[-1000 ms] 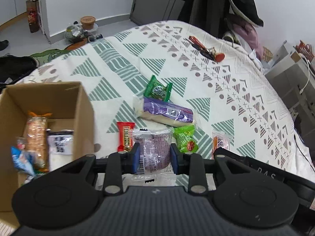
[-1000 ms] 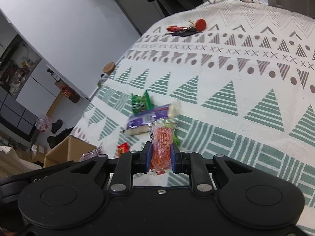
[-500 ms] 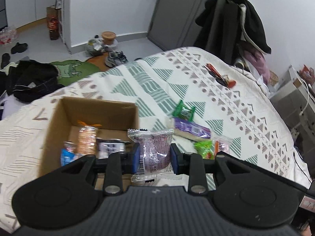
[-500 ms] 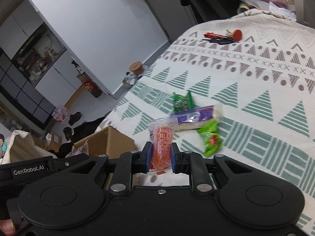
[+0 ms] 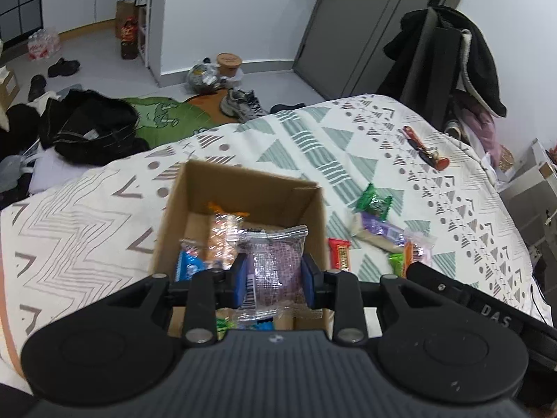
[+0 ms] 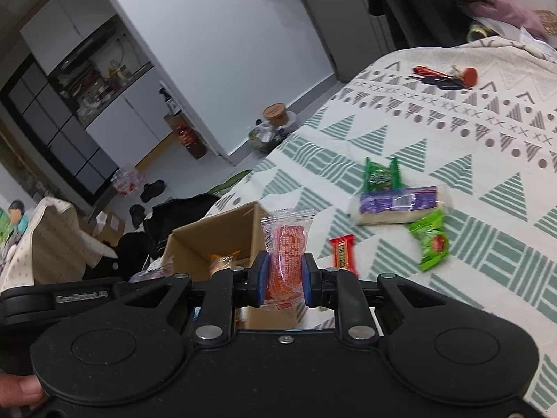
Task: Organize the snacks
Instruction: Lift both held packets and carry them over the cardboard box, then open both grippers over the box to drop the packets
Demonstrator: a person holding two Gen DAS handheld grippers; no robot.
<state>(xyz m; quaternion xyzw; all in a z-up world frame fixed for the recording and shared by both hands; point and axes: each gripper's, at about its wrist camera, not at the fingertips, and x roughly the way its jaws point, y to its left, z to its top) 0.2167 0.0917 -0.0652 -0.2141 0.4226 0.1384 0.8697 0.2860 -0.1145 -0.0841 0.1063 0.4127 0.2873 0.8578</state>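
You are mid-delivery: your left gripper (image 5: 274,278) clamps a purple snack packet (image 5: 275,264) above the open cardboard box (image 5: 243,184) on the bed, while your right gripper (image 6: 284,280) pinches an orange-red snack packet (image 6: 286,254) near the box's wall. Next — probably — centre each packet over the opening and release; four snacks wait on the bedspread (image 6: 487,216).

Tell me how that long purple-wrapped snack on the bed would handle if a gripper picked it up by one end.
The purple-wrapped snack looks long and soft-cornered, so it would probably sag when held by one end. Its glossy film looks slippery; the fingers might slide. It lies flat on the bedspread, so it is unlikely to roll.
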